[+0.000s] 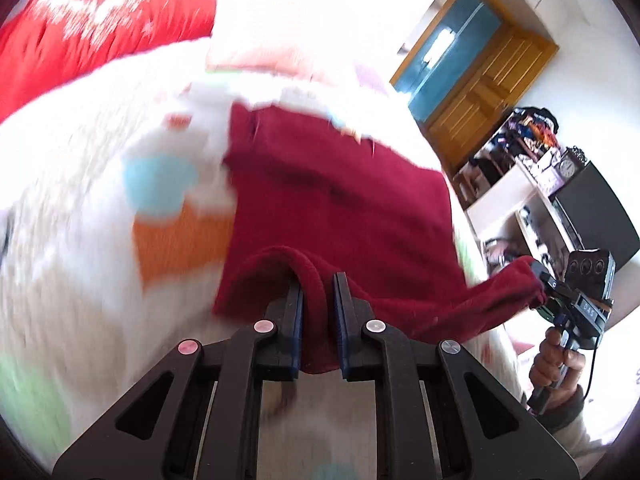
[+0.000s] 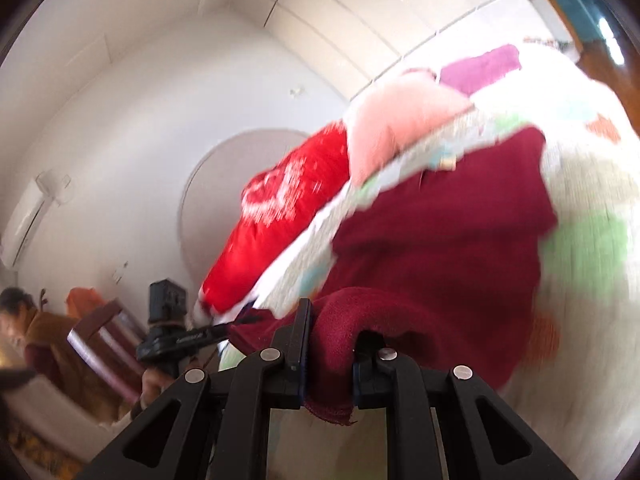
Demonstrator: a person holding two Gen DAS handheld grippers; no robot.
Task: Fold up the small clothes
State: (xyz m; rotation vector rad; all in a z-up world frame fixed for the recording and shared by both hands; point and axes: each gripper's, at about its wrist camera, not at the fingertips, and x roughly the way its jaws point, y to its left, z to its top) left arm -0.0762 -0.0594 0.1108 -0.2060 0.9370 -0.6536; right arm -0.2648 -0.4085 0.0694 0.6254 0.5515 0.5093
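Fingers of both grippers pinch near corners of the maroon garment (image 1: 340, 200): left gripper (image 1: 318, 320) and right gripper (image 2: 330, 354). We note the held edge runs between them; the rest trails forward onto the patterned bed cover (image 1: 80, 200). We judge the fold goes away from us.

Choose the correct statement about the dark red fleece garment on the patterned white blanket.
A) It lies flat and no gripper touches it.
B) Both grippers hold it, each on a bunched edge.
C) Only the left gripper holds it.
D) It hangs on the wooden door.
B: the left gripper and the right gripper each pinch a bunched edge of the dark red fleece garment.
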